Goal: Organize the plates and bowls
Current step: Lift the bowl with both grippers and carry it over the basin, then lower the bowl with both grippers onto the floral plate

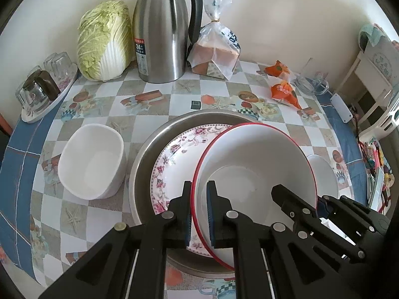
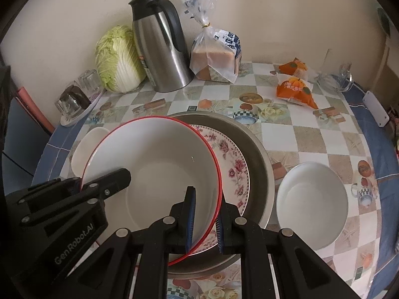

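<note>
Both tools, left (image 1: 199, 214) and right (image 2: 205, 220), pinch the red-rimmed bowl (image 1: 251, 164) (rim between fingers) over the flowered plate (image 1: 174, 149) at 12 o'clock

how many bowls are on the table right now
3: a red-rimmed bowl held over the floral plate, a square white bowl to its left, a round white bowl to its right.

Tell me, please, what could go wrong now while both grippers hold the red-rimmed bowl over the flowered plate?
1. The left gripper and right gripper pinch only the thin rim of the red-rimmed bowl; it might slip or tilt.
2. The bowl sits off-centre over the flowered plate in the steel basin, so lowering could knock or chip the plate.
</note>
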